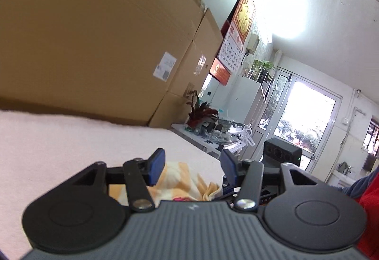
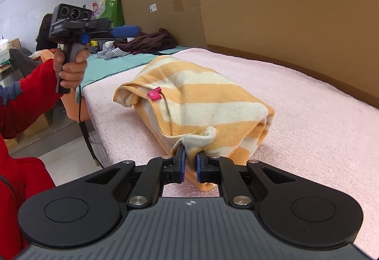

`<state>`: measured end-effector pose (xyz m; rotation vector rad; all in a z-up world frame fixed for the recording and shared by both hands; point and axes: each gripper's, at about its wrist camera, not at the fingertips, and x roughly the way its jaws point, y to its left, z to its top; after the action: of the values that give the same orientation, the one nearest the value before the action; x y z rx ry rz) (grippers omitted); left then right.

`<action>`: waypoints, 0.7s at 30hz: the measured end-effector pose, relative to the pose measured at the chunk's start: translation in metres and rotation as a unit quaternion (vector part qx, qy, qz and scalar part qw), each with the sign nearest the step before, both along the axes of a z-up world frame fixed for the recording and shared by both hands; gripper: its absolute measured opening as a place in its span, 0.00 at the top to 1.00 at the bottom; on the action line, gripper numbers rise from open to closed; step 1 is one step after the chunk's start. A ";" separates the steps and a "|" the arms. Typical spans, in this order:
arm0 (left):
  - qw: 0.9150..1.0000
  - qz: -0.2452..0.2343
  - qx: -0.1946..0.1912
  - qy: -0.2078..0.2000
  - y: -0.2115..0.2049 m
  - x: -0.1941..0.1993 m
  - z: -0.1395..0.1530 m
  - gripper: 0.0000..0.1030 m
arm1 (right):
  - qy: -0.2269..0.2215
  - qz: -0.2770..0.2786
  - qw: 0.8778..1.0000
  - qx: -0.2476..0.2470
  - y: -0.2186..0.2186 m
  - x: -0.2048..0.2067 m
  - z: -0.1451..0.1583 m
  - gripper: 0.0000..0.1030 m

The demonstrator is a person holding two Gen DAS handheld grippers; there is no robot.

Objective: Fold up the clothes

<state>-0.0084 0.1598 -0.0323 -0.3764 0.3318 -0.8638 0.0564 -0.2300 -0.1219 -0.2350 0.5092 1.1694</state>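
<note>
An orange-and-cream striped garment (image 2: 201, 103) with a pink tag lies folded into a bundle on the pink towel-covered table (image 2: 308, 98). My right gripper (image 2: 190, 161) is shut on the bundle's near corner, and cloth bunches up between its blue pads. My left gripper (image 1: 192, 166) stands open with nothing between its fingers; it hovers above and apart from the garment (image 1: 175, 179). In the right wrist view a hand in a red sleeve (image 2: 71, 68) holds that left gripper up off the table's left end, its fingers (image 2: 125, 30) pointing level.
Tall cardboard boxes (image 2: 284, 11) wall off the table's far side. Beyond the pink towel lie a teal cloth (image 2: 113, 63), a dark clothes pile (image 2: 151, 42) and a green bag (image 2: 113, 8). The left wrist view shows a cluttered white table (image 1: 208, 136) and a glass door (image 1: 305, 117).
</note>
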 end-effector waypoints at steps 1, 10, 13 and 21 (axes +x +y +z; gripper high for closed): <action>1.000 -0.003 0.006 0.025 -0.010 0.009 -0.011 0.48 | -0.006 -0.004 1.000 -0.004 -0.001 -0.002 0.001 0.91; 0.996 -0.002 -0.006 0.088 -0.012 0.013 -0.047 0.43 | -0.029 -0.077 0.991 0.102 -0.032 -0.027 0.041 0.72; 0.996 0.004 0.008 0.085 -0.016 0.013 -0.045 0.43 | 0.003 -0.131 0.964 0.230 -0.022 -0.012 0.048 0.72; 0.998 0.011 0.020 0.062 -0.016 0.003 -0.048 0.43 | 0.167 -0.278 0.902 0.284 0.053 0.044 -0.015 0.72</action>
<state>-0.0057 0.1434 -0.0806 -0.3968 0.4572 -0.8129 0.1004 -0.1770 -0.1369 0.5975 0.4674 0.7450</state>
